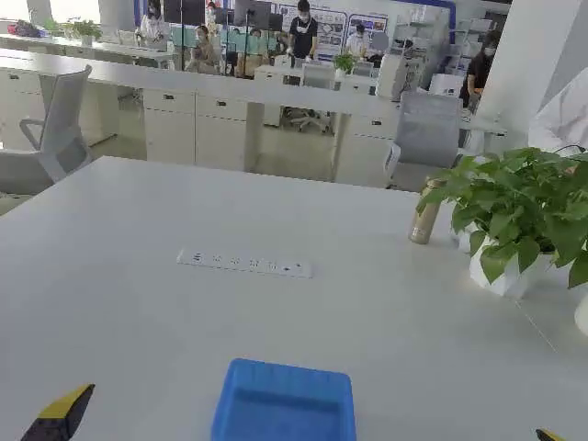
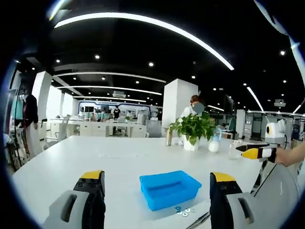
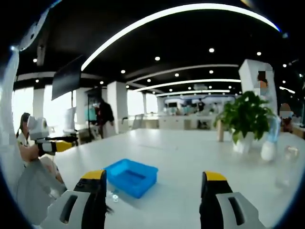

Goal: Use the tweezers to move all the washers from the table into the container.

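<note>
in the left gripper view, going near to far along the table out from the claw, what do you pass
washers → blue container → potted plant

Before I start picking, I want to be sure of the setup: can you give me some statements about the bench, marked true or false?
1. The washers lie on the table beside the blue container. True.
2. The left gripper holds a washer. False: its jaws stand open and empty.
3. A potted plant stands on the table. True.
4. The power strip lies inside the blue container. False: it lies on the table beyond it.
5. The right gripper has its jaws shut. False: they stand open.
</note>
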`<state>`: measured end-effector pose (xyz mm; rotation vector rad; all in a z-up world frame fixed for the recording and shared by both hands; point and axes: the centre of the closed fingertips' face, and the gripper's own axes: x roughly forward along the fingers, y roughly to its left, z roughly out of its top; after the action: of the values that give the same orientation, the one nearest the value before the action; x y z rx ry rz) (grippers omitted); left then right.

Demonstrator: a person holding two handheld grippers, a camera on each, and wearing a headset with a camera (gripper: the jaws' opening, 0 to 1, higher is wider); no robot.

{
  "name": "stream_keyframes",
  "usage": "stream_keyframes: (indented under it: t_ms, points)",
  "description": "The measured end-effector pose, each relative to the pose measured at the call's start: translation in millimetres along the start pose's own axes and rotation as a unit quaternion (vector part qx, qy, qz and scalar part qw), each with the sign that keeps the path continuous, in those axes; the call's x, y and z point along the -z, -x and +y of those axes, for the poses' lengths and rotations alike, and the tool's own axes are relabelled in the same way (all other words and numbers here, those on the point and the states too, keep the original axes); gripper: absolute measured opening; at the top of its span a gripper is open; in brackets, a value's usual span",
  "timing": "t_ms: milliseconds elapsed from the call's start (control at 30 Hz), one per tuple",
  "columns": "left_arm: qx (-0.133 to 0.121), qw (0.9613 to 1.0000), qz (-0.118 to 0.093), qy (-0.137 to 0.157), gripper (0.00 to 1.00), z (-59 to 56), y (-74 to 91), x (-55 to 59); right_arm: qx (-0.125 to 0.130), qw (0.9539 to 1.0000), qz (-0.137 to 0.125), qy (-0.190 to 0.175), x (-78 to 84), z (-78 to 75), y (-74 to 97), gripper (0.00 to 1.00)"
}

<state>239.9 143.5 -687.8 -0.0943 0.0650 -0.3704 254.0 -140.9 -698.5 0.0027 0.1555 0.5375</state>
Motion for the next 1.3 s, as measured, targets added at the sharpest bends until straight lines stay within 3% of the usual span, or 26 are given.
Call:
stream_keyframes:
  t_ms: [333,1300]
  points:
    - [0.004,1.0000,0.004,0.000,0.89,-0.3,-0.2,1.7,0.008,1.0000,-0.003,-0.001,-0.8,-2.7,0.8,0.78]
    - [-0.003,1.0000,0.007,0.000,0.88,2.6,0.2,3.1,-0.004,0.9999,0.009,0.004,4.3,1.7,-0.6,0.77]
